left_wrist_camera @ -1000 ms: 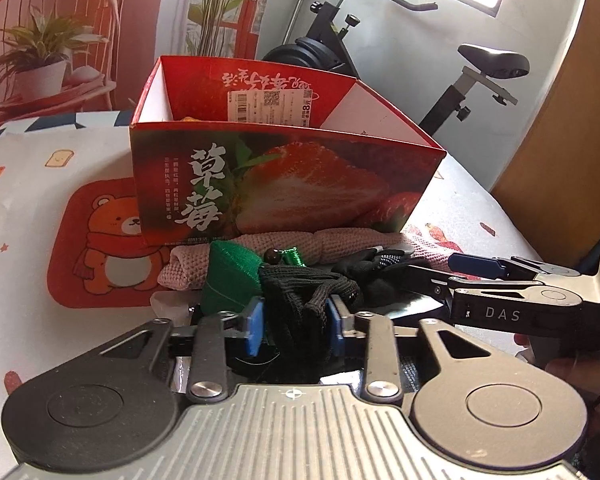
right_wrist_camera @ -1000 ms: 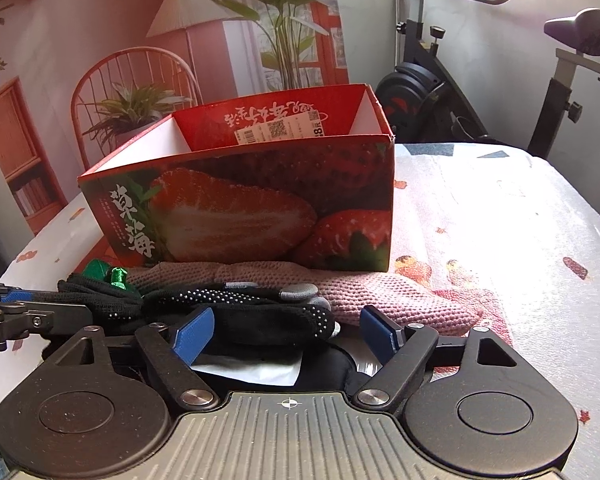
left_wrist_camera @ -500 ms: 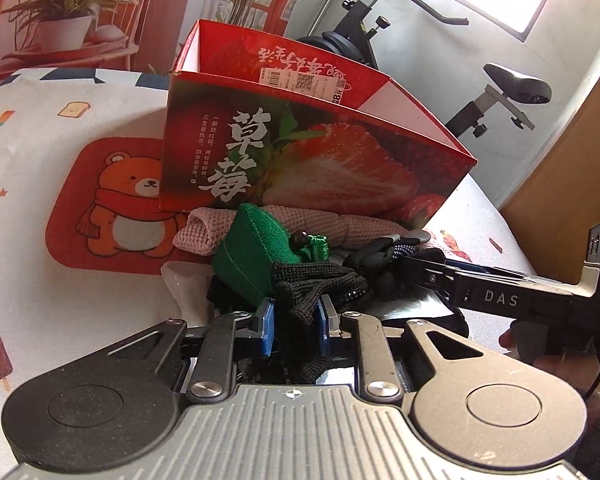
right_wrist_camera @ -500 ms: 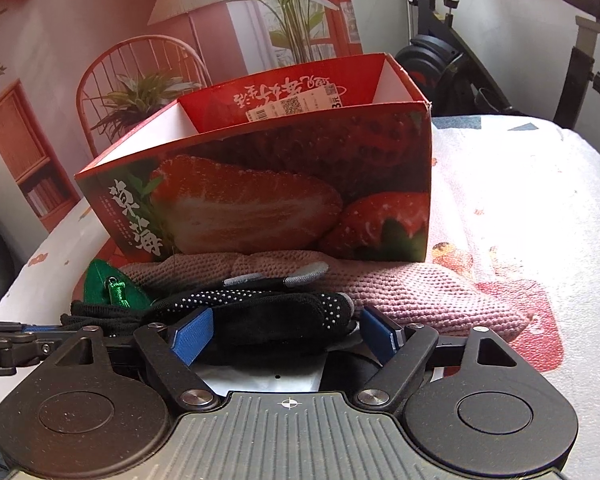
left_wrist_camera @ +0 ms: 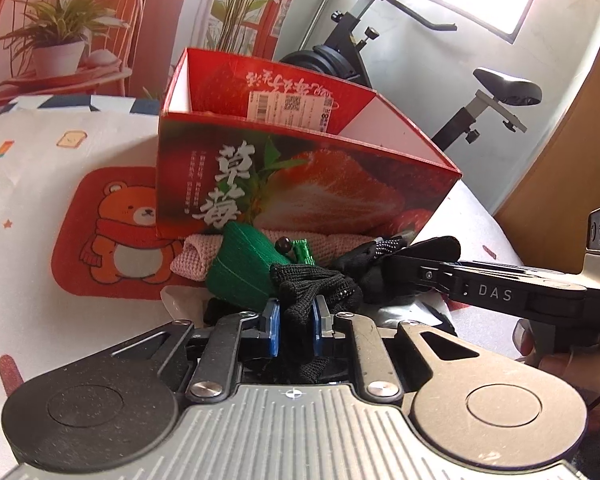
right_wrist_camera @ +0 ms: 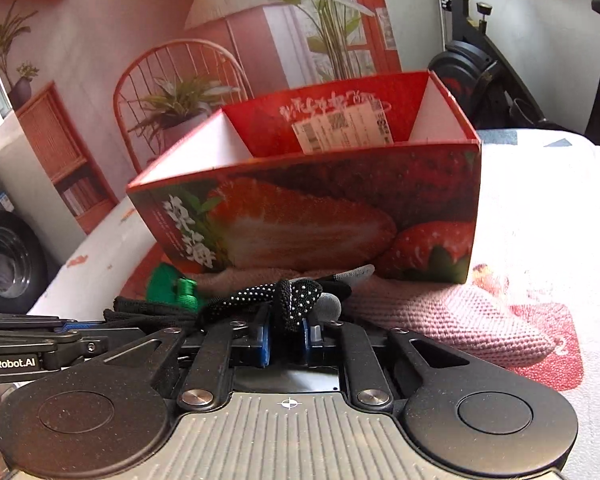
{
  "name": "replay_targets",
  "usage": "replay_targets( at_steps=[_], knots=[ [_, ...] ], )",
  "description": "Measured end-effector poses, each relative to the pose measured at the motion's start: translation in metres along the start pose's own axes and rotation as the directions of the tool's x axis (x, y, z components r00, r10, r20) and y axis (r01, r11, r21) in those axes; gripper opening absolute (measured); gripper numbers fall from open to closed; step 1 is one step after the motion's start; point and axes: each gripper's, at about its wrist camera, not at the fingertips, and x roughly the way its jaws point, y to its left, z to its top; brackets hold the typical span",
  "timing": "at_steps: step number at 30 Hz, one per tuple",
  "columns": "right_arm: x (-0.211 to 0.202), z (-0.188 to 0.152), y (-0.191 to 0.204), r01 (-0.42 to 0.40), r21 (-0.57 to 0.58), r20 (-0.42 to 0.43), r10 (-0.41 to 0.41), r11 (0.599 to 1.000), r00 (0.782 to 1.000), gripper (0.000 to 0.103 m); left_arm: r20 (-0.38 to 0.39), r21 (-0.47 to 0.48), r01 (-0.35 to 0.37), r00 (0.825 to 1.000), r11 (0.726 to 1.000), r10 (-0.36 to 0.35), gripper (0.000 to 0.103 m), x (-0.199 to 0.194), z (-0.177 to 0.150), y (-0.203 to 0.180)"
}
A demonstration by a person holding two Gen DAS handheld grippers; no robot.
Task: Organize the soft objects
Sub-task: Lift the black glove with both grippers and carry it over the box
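Soft black knitted gloves (left_wrist_camera: 316,284) lie heaped on the bench (left_wrist_camera: 40,200) at the 6 o'clock side of the open red cardboard strawberry box (left_wrist_camera: 300,196), on top of a pink knitted cloth (right_wrist_camera: 452,316) and beside a green fabric pouch (left_wrist_camera: 240,272).

Step in hand: grasping. The left claw (left_wrist_camera: 296,326) is clenched on a bunch of black mesh glove fabric, its blue pads pressing the knit from both sides. The right claw (right_wrist_camera: 286,336) is clenched on the dotted black glove cuff (right_wrist_camera: 296,300), which stands up between its pads. Seen from the left wrist, the right claw reaches in from 3 o'clock.

Next move, as a judgement: both claws should lift together, clear the near wall of the box and release over its open top. The knit is limp and tangled; the pouch or the cloth may be dragged along, so lift slowly.

Change from one second earlier: the right claw stood wide around the glove and its jaws have just closed on the cuff. The left claw, already narrow on the mesh, has closed further. The box appears larger in both views.
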Motion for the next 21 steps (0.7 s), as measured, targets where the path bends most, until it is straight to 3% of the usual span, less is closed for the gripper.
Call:
replay_targets(
  at_steps=[21],
  knots=[
    [-0.056, 0.045, 0.015, -0.037, -0.026, 0.167, 0.041, 0.999, 0.985, 0.013, 0.154, 0.046, 0.01, 0.988, 0.999, -0.017, 0.016, -0.038, 0.045, -0.014]
  ],
)
